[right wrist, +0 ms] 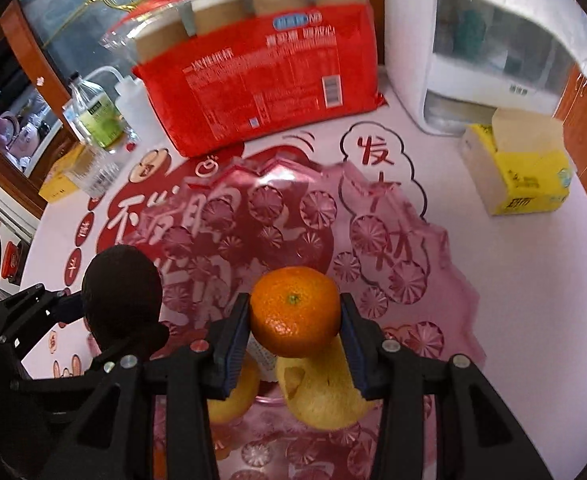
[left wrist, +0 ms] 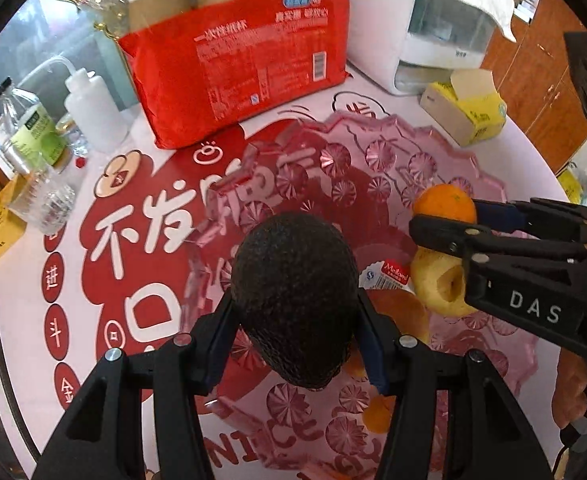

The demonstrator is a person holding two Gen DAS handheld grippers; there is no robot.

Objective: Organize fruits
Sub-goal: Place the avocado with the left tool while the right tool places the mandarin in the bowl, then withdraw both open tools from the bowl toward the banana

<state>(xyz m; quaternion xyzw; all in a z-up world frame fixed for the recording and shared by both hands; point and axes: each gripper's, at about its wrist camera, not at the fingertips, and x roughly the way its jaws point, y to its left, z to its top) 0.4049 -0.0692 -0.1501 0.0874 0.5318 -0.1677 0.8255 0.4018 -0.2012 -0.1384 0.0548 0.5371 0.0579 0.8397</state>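
My left gripper is shut on a dark avocado and holds it above the pink glass fruit tray. My right gripper is shut on an orange tangerine over the same tray. In the left wrist view the right gripper comes in from the right with the tangerine. In the right wrist view the left gripper holds the avocado at lower left. A yellow apple lies in the tray, also seen under the tangerine. Another yellow fruit lies beside it.
A red pack of paper cups stands behind the tray. A white appliance and a yellow tissue box are at the back right. Bottles and a white squeeze bottle stand at the left. A small snack packet lies in the tray.
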